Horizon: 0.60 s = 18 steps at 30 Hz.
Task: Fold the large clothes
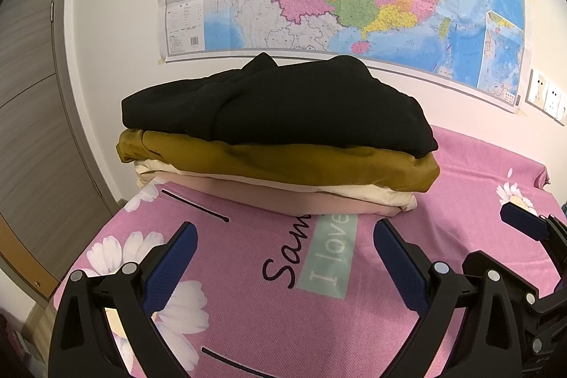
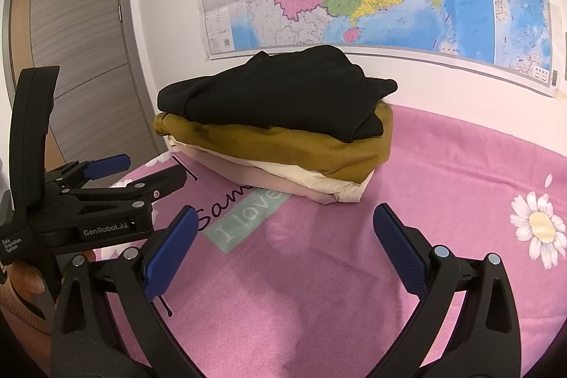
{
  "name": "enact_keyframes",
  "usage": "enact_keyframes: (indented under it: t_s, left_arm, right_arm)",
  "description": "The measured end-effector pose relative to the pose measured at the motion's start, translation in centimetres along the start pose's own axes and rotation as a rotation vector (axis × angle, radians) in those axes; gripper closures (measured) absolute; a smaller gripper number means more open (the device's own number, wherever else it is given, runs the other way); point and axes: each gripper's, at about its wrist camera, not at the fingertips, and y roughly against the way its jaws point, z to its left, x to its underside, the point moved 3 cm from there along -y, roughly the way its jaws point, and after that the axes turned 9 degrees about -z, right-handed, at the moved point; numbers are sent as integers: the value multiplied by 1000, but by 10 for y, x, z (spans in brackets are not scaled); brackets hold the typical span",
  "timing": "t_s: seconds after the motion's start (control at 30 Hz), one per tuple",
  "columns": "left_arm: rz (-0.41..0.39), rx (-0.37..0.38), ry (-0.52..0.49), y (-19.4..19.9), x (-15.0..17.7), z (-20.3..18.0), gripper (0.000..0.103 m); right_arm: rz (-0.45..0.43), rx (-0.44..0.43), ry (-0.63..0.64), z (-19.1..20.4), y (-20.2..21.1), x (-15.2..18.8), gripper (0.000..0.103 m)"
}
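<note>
Stack of folded clothes: black garment over mustard, cream and pink layers, on pink floral bedsheet by wall. Left claw and right claw: wide, empty. Advice: square stack edges; press gently.

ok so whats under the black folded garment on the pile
Directly beneath the black folded garment lies a mustard-brown folded garment, then a cream one and a pale pink one, all on the pink floral bedsheet. Their covered middles are hidden.

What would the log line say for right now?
left gripper: open, empty | right gripper: open, empty | folded stack: black top, on pink bedsheet
</note>
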Motion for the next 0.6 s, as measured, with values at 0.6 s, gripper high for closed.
enact_keyframes:
  t_s: [0.6]
  left_arm:
    - [5, 1, 3, -1, 2, 0, 7]
  right_arm:
    - [4, -3, -4, 1, -1, 0, 6]
